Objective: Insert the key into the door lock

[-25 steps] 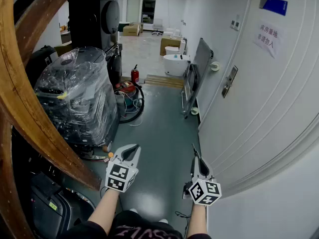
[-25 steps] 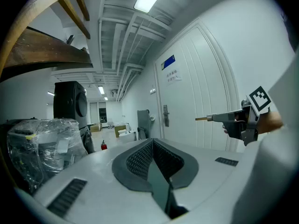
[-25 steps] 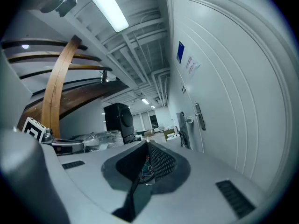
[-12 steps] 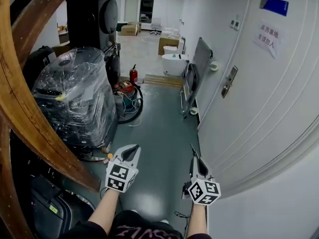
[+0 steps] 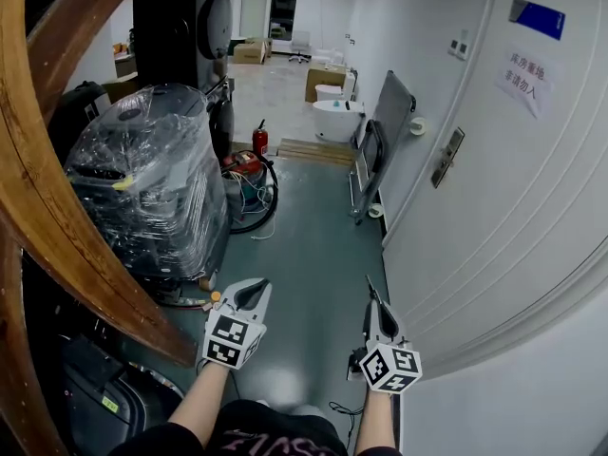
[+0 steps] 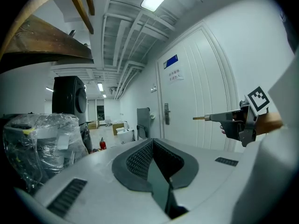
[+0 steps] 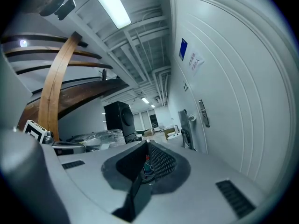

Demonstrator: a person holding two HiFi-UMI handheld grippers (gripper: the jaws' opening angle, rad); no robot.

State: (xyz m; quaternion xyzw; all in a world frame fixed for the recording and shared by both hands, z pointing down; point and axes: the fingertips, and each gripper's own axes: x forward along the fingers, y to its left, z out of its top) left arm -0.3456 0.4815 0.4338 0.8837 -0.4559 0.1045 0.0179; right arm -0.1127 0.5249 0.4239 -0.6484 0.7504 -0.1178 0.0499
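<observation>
The work is sitting at the approach stage, as I judge it: the key (image 6: 201, 118) is being carried, not yet anywhere near the lock. The right tongs (image 6: 212, 118) are pinching it, jaws nearly together, with a slim brass-coloured blade sticking out level beyond the tips. The left tongs (image 5: 258, 285) are pressing tip to tip with nothing between them, so they are carrying nothing. Both are hovering low and near the person, over the floor (image 5: 313, 245), which is showing as smooth, grey-green and faintly glossy.

The door (image 5: 494, 207) is standing on the right, white and matte, with shallow moulded panel lines running along it. Its lock plate (image 5: 447, 157) is a narrow, upright metal strip with a lever, lying well apart from the key, farther along the corridor and to the right. The keyhole itself is too small to make out. A paper notice (image 5: 529, 81) is hanging higher up on the door.

The next move is calling for the right tongs to travel forward and rightward to the plate, then to line the blade square with the keyhole before pushing; a thin blade in smooth jaws may be prone to twisting if it meets the metal off-axis.

On the left, a bulky machine wrapped in crinkled clear plastic (image 5: 142, 179) is crowding the corridor beside a curved wooden beam (image 5: 57, 207).
</observation>
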